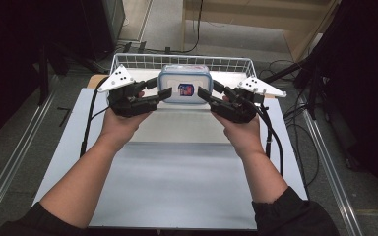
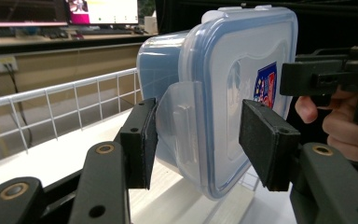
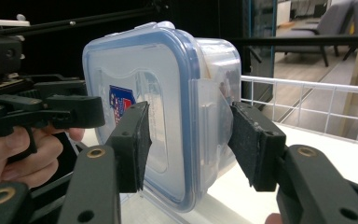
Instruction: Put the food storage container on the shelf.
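Two half-open grips, left hand-held gripper (image 1: 153, 89) and right hand-held gripper (image 1: 211, 91), pinch opposite side latches of the lidded container (image 1: 184, 84) held between them above the surface (image 1: 187, 167), so both should move together, keeping it level.

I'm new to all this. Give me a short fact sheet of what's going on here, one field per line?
Main item: plastic container with a blue-rimmed lid and a sticker
Its position: over the near rim of the white wire basket, lid facing the person
Left gripper: jaws on either side of the container's left latch flap
Right gripper: jaws on either side of its right latch flap
Grip: pads close to the flaps; contact cannot be told
Surface: grey table
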`<act>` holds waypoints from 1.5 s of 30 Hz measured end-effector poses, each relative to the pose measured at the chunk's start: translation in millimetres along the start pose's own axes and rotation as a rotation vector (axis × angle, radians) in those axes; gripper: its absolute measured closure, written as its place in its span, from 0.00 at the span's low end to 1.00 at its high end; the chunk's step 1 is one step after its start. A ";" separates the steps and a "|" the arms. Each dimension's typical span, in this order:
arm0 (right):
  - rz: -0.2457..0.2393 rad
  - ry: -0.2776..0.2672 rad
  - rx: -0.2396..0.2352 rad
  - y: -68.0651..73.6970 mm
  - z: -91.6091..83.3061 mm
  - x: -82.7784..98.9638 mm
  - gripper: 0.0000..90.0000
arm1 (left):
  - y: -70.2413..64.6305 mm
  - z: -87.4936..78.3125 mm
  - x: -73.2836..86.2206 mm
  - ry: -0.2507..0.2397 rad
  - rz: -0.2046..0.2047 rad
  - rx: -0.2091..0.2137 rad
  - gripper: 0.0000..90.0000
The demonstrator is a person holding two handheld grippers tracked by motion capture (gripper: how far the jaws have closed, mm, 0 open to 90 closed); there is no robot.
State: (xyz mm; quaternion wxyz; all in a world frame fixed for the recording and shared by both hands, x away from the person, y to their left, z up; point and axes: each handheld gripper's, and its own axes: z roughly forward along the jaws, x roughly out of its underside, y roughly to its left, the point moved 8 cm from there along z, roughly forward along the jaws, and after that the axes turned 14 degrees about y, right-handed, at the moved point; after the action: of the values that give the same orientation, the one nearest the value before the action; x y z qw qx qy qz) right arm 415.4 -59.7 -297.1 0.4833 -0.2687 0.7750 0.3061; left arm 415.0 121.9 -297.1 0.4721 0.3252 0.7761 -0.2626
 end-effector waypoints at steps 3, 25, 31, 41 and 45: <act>0.014 0.026 -0.006 -0.8 1.9 -0.7 0.56 | 3.1 1.1 0.1 0.018 -0.038 0.018 0.54; 0.261 0.205 -0.129 -17.4 16.4 1.8 0.58 | 19.4 7.2 -1.7 0.147 -0.308 0.126 0.57; 0.325 0.246 -0.160 -20.3 17.1 1.6 0.58 | 20.9 8.2 -3.2 0.164 -0.375 0.150 0.58; 0.372 0.292 -0.170 -23.8 17.1 0.0 0.58 | 20.6 10.0 -4.4 0.216 -0.437 0.161 0.58; 0.393 0.303 -0.168 -25.0 19.2 1.7 0.58 | 22.5 12.4 -2.4 0.223 -0.463 0.163 0.57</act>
State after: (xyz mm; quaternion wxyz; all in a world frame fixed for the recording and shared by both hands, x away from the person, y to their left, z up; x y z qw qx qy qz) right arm 443.8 -62.5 -310.6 0.2690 -0.1948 0.8476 0.4138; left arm 439.8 127.0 -302.3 0.2833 0.2031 0.8533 -0.3877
